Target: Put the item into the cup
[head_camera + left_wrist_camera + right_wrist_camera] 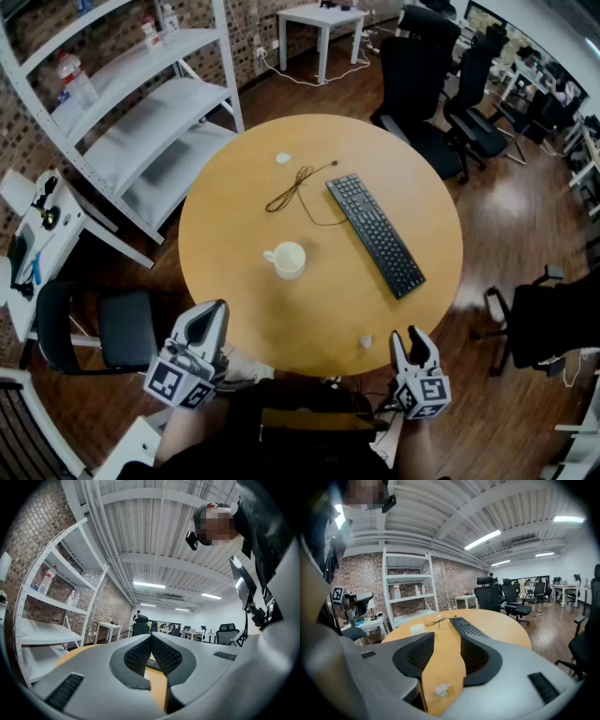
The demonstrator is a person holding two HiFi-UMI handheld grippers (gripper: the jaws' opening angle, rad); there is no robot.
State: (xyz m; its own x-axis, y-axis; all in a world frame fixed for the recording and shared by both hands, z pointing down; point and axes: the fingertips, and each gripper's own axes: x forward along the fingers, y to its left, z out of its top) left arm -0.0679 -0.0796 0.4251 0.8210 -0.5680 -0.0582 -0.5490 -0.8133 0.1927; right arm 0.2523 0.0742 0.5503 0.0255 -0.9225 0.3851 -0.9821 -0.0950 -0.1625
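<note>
A white cup (287,260) with a handle stands near the middle of the round wooden table (272,328); it shows small in the right gripper view (417,629). A small pale item (366,341) lies near the table's front edge. In the right gripper view the item (443,691) lies on the wood, low between the jaws and untouched. My right gripper (408,336) (446,639) is open, just right of the item. My left gripper (214,309) (151,638) hangs at the front left edge, its jaws closed together and empty.
A black keyboard (375,234) lies diagonally on the table's right half, with a dark cable (295,187) and another small white piece (282,157) behind the cup. White shelving (141,112) stands at left, a black chair (122,328) beside my left gripper, and office chairs (422,84) behind.
</note>
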